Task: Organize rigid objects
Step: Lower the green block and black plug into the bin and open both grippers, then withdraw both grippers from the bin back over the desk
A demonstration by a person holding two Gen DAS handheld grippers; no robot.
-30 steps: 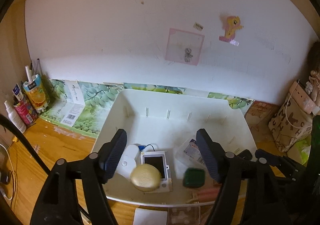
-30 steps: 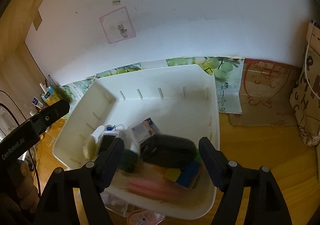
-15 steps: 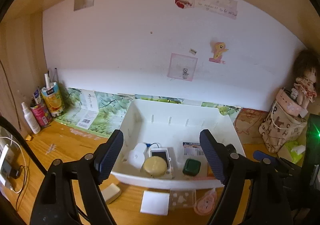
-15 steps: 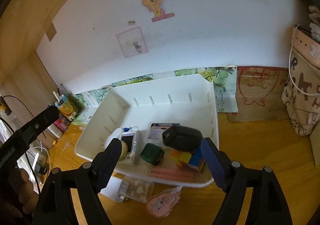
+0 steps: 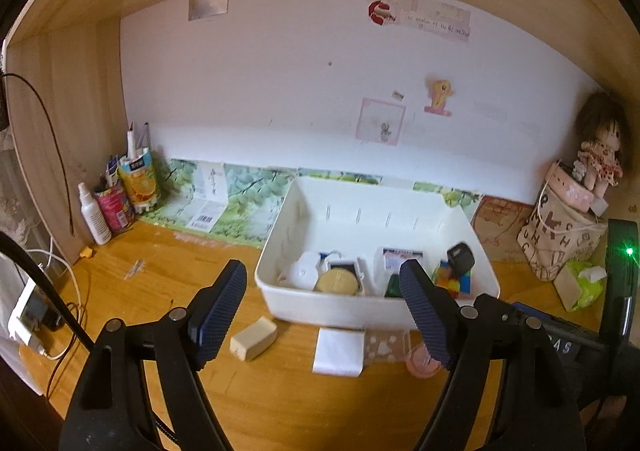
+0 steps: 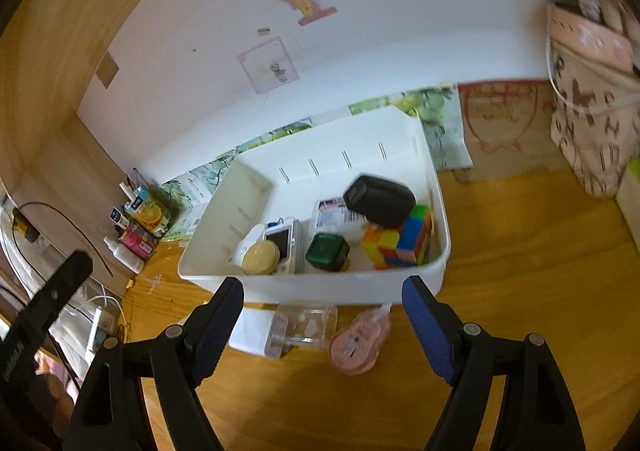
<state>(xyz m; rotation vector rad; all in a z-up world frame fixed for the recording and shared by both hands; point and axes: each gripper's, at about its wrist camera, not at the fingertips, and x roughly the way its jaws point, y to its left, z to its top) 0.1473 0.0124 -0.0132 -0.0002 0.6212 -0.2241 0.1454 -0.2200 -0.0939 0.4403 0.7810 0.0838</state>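
While both of my hand-held grippers hang over the near edge of the worktop [image 5: 168,283], neither has anything in it: my left hand-held gripper [image 5: 322,315] has just been opening and stands wide with only air between its pads, and my right hand-held gripper [image 6: 322,325] is equally wide and empty. In the white bin [image 6: 320,293] lie a puzzle cube [image 6: 404,243], a black case [image 6: 378,197] propped on it, a green box [image 6: 328,251] and a round yellow tin [image 6: 260,257]. On the worktop in front of the bin lie a cream block [image 5: 253,338], a white pad [image 5: 339,351], a clear plastic case [image 6: 306,325] and a pink tape dispenser [image 6: 360,343]. I judge I am between placements; next I must pick one stray, probably the cream block on my left, lower over it and close squarely across its short sides.
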